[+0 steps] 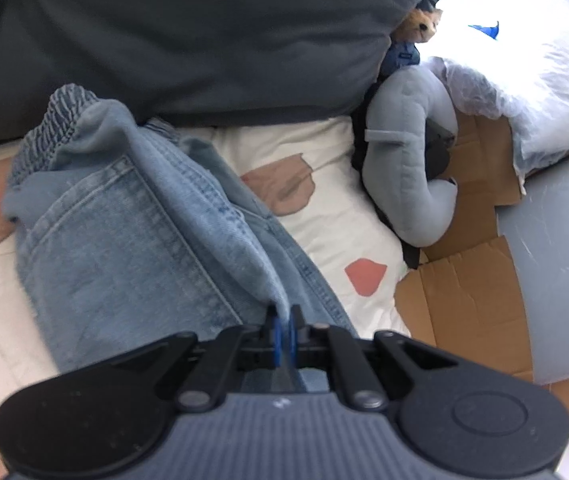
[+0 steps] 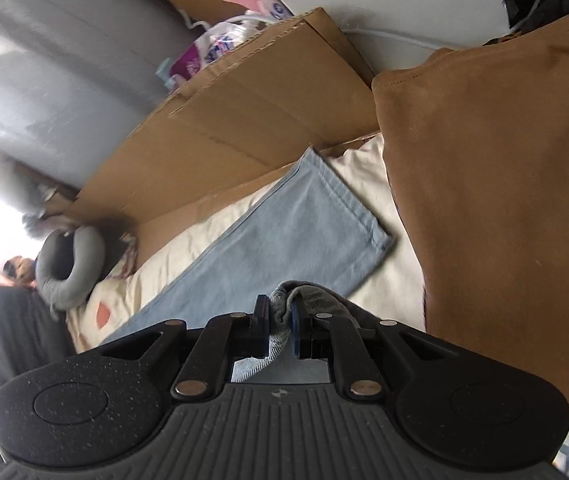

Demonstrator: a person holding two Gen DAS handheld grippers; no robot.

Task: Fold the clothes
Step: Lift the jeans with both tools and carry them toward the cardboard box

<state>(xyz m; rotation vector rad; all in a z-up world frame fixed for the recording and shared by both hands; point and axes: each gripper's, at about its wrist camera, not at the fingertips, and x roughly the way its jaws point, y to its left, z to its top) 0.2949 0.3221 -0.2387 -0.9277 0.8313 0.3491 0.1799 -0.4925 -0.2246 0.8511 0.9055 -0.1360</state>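
Left wrist view: the left tongs are clamped together on a fold of the light-blue jeans, the denim pinched between the blue pads. From the pinch the jeans run up and to the left, with a back pocket showing and the gathered elastic waistband at the far end. They lie on a bed covered by a white sheet printed with pink and brownish shapes. A dark grey cushion fills the space beyond the waistband. To the right sit a pale blue neck pillow, flattened cardboard and a clear plastic bag.

Right wrist view: the right tongs are closed on a bunched, gathered edge of the jeans, grey-blue cloth squeezed between the two fingers. Beyond the pinch a trouser leg lies flat on the cream sheet, its hemmed end pointing up and to the right. A brown garment lies at the right, just beside the hem and partly over the sheet. Large cardboard sheets stand behind the bed, with the neck pillow at the left, near the sheet's edge.
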